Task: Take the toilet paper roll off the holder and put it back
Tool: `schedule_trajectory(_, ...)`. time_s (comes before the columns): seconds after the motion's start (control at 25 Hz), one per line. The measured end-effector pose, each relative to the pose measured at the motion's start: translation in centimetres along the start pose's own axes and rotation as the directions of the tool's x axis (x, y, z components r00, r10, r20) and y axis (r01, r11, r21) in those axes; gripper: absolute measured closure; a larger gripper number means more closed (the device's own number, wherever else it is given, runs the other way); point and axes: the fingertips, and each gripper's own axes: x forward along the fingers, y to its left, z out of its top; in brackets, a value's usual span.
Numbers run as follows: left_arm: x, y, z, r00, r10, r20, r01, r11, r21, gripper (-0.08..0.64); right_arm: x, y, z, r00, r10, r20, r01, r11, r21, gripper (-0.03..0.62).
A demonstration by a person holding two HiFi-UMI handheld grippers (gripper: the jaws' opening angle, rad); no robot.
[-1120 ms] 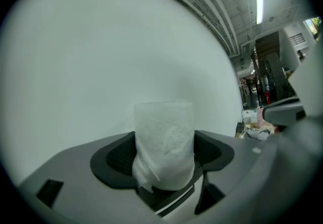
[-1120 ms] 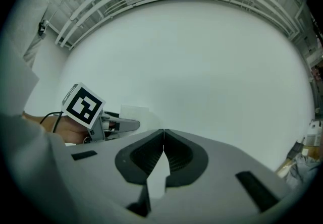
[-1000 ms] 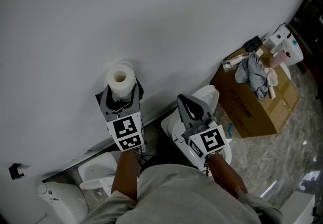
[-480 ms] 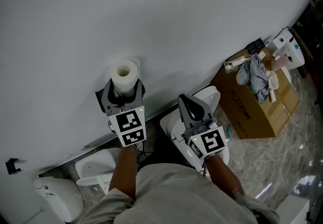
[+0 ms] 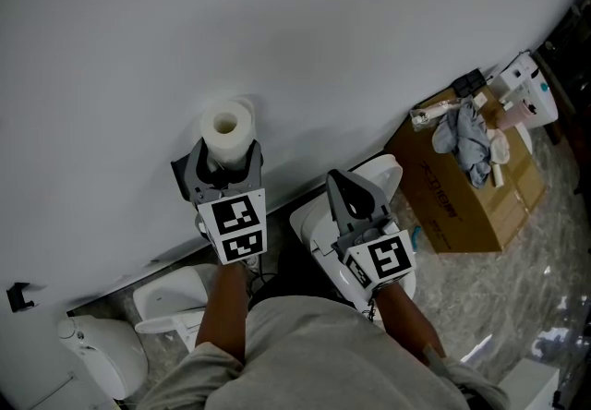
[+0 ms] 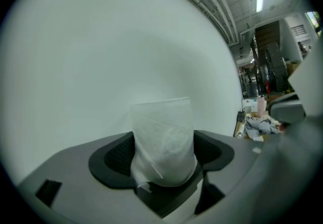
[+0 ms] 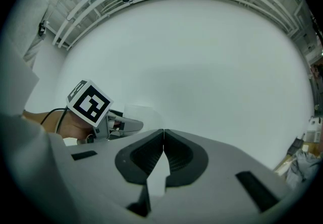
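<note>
far left, low on the white wall (image 5: 305, 20), a small black bracket (image 5: 17, 295) is fixed. i cannot tell whether it is the holder; no other holder shows in any view.

next, the left gripper (image 5: 222, 170) stands upright in front of the wall, its jaws set wide and clamped on the toilet paper roll (image 5: 226, 126). the roll is off any holder, held in the air near the wall, axis upright, core hole facing the head view. in the left gripper view the pads bear on the lower part of the roll, one on each side.

handling, by my judgement:
- the roll is light, soft and compressible, with a stiffer cardboard core.
- the wound paper gives good friction, so slip is unlikely.
- too much squeeze would flatten the core and make it harder to thread back onto a spindle.
- the loose outer sheet could unwind or tear if it catches.
- the best hold is across the outer diameter near mid-length, as here or a little higher, leaving both core ends free.

to the right, the right gripper (image 5: 346, 191) has its jaws closed together with nothing between them. it hangs apart from the roll.

far right, a cardboard box (image 5: 466, 205) with clutter on top sits on the floor, well apart from both grippers.
</note>
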Motion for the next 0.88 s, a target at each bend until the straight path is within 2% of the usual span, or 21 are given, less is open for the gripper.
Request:
schedule_trajectory(0.28, -0.3, -0.3, -0.9, 0.999, -0.023, -0.024, 0.023, 0.999, 0.033, 0.202, 0.0, 0.5, -0.3, 1.000, 0.022, -0.006, -0.022, 1.000, 0.004, 0.588)
schedule_trajectory(0.88, -1.7, -1.2, -1.5, 0.998, -0.055, -0.031, 0.055, 0.998, 0.014, 0.183, -0.7, 1.3, -0.6, 0.999, 0.045, -0.012, -0.045, 0.999, 0.003, 0.588)
